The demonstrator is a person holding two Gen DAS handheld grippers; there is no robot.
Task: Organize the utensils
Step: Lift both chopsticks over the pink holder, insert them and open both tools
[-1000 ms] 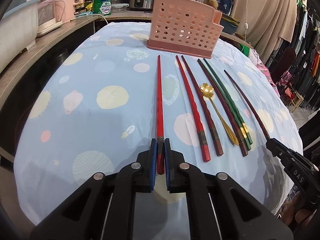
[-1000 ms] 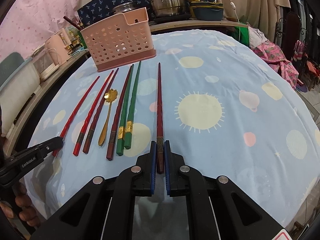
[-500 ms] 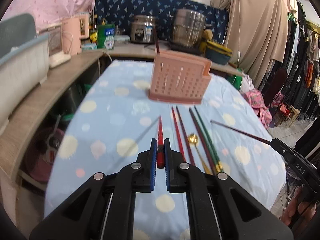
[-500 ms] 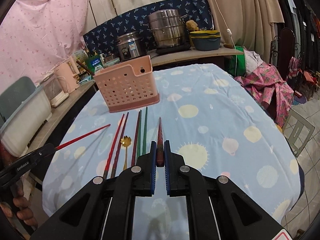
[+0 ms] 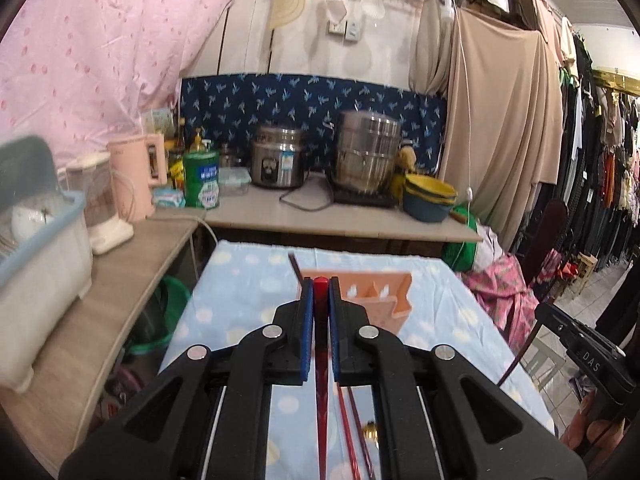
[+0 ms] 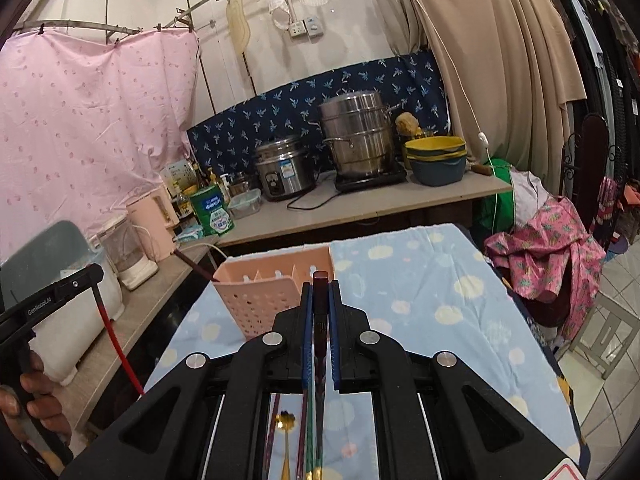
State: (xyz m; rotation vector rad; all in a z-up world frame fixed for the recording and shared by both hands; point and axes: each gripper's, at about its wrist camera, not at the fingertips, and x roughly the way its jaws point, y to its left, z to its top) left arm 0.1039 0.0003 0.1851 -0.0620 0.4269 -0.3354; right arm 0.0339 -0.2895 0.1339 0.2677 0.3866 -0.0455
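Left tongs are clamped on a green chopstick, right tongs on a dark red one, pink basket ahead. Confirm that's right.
Not quite: the left tongs are clamped on a bright red chopstick, not green, as the left wrist view shows. The right tongs do hold a dark red chopstick, pink basket ahead.

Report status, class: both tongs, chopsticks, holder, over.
Left tongs shut on bright red chopstick; right tongs shut on dark maroon chopstick. Both lifted, tips hanging. Pink perforated plastic holder ahead, path clear.

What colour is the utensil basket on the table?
Pink basket, with small holes in its wall; it shows best in the right wrist view.
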